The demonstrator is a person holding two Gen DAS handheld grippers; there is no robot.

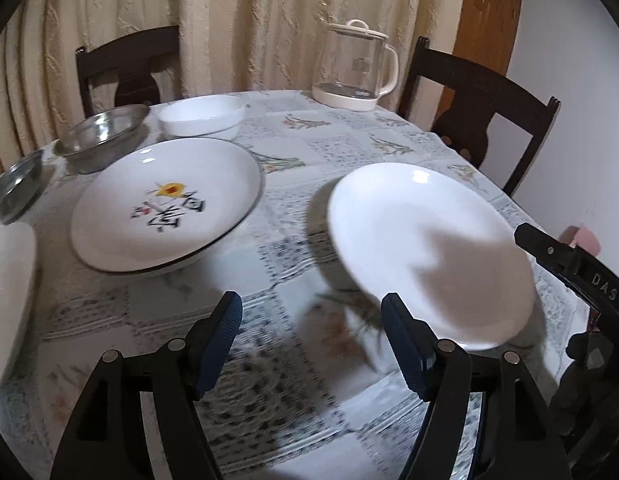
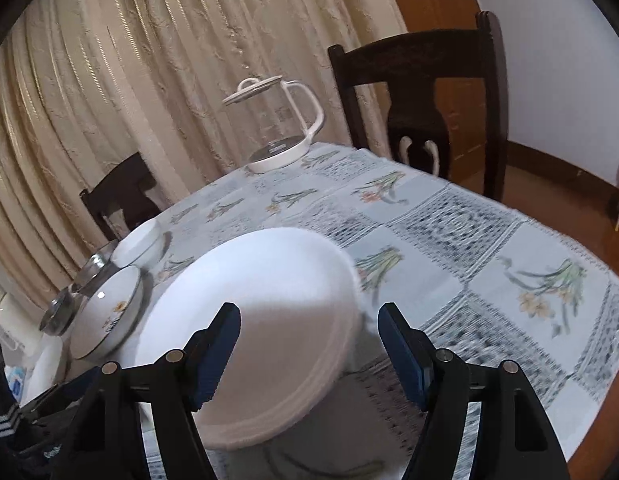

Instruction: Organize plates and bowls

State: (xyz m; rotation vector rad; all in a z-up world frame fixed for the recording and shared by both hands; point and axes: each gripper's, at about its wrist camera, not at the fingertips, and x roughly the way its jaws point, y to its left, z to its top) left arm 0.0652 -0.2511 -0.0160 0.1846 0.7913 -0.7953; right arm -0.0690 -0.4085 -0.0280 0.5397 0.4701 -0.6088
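A plain white plate [image 1: 429, 252] lies at the right of the table and looks slightly tilted, with a shadow under its left edge. In the right wrist view this plate [image 2: 261, 320] fills the space in front of my right gripper [image 2: 309, 312]. That gripper is open, with its left finger over the plate and its right finger just beside the rim. My left gripper [image 1: 312, 302] is open over bare tablecloth, left of the plate. A decorated plate [image 1: 165, 204], a white bowl [image 1: 201, 114] and two steel bowls [image 1: 103, 132] [image 1: 15, 188] sit at the far left.
A glass kettle [image 1: 357, 68] stands at the table's far edge, with dark wooden chairs [image 1: 481, 120] [image 1: 125, 68] behind the table. Another white dish [image 1: 9, 280] shows at the left edge. One of my right gripper's fingers [image 1: 557, 254] reaches in from the right. The tablecloth [image 2: 489, 280] extends right of the plate.
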